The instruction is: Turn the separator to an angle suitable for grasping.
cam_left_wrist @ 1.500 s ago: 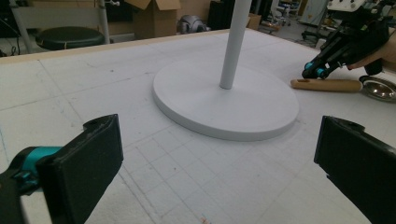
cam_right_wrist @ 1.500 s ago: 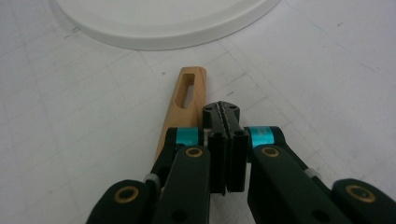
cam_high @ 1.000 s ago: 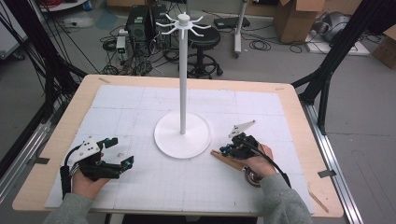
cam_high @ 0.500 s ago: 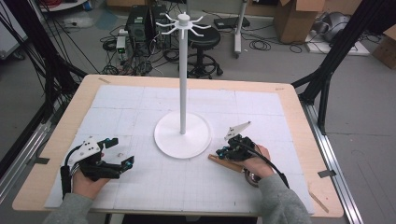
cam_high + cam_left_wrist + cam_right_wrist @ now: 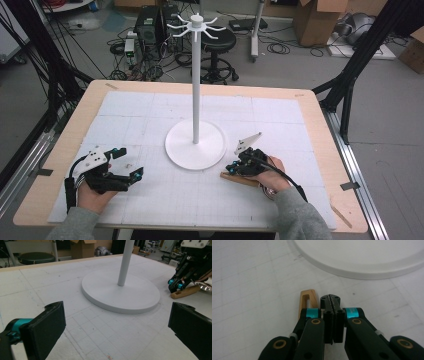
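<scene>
With the right gripper [image 5: 333,301] closed empty beside the wooden handle [image 5: 307,301], the handle could be nudged away.

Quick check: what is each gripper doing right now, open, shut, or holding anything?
Left gripper: open, nothing between its jaws.
Right gripper: shut, nothing between the pads; wooden-handled utensil lies beside and under it.

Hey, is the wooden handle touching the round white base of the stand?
Apart. The left gripper view shows a strip of white table mat between the wooden handle and the rim of the round white base; the high view shows the same gap.
</scene>
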`<state>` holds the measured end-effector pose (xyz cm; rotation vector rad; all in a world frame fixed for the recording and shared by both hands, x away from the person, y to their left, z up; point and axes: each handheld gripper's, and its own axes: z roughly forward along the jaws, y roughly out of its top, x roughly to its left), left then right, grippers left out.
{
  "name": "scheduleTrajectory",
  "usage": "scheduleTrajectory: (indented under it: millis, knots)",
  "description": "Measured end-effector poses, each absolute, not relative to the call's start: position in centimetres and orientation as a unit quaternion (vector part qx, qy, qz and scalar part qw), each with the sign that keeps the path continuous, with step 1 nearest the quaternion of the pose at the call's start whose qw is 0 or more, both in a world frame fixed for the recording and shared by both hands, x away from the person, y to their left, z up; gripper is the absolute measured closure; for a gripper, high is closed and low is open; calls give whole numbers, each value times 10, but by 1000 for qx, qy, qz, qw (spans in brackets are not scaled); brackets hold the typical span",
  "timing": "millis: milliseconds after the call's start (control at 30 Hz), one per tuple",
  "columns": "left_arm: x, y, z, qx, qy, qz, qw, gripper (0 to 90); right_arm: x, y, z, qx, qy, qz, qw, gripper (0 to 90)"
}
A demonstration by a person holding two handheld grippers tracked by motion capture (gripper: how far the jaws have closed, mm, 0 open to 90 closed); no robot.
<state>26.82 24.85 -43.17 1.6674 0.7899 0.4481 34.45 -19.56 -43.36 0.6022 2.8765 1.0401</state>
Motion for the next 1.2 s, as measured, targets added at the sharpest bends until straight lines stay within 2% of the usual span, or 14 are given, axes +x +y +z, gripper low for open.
scheduleTrajectory:
  millis: [333, 533, 700, 833, 967, 1067, 1200]
  knots:
    - [268, 248, -432, 716, 338, 192, 580, 18, 340, -189, -433, 175, 927, 331, 1, 900]
    - [269, 248, -432, 717, 338, 190, 579, 18, 340, -195, -424, 174, 918, 356, 14, 897]
    - [271, 248, -433, 718, 338, 188, 578, 18, 338, -206, -413, 180, 896, 405, 22, 739]
    - [271, 248, -433, 717, 342, 189, 578, 18, 336, -212, -406, 174, 884, 434, 10, 612]
    - [271, 249, -433, 715, 343, 190, 578, 18, 336, -221, -401, 175, 876, 449, -13, 392]
    - [271, 249, -433, 716, 343, 191, 577, 18, 334, -224, -399, 163, 888, 430, 20, 288]
    - [271, 249, -433, 718, 344, 191, 574, 18, 334, -227, -396, 168, 890, 424, 27, 134]
